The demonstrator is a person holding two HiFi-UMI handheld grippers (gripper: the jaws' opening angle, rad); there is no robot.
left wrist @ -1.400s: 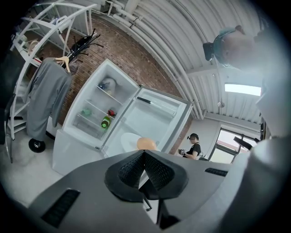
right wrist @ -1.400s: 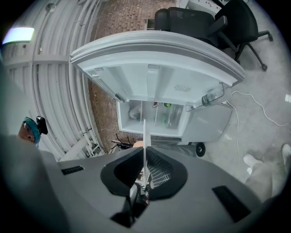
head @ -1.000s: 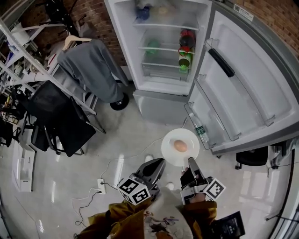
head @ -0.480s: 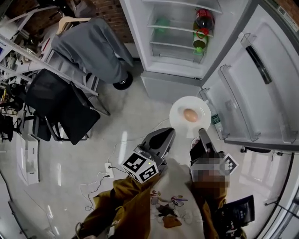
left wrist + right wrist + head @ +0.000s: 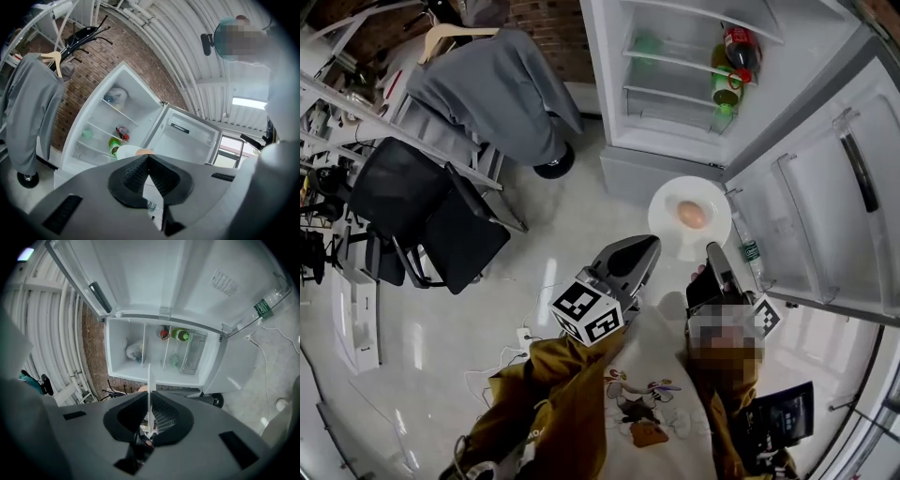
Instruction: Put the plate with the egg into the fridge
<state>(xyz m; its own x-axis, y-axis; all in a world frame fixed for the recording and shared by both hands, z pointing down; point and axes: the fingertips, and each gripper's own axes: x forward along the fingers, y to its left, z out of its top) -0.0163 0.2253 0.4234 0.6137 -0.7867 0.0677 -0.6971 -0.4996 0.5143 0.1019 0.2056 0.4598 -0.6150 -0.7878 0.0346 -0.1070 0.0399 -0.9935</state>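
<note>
Pale floor (image 5: 551, 246) below: round white plate (image 5: 667, 212), tan egg (image 5: 692, 215) at centre.

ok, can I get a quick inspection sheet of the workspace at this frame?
Surface: glossy pale floor.
Job's things: egg on white plate, held up in front of the open fridge, not yet inside.
Clutter: grey jacket, black chair.
Tools: right tool shut on the plate's rim; left tool shut, empty.
Cables: corded power strip on the floor.
Surroundings: brick wall; bottles on fridge shelves.
</note>
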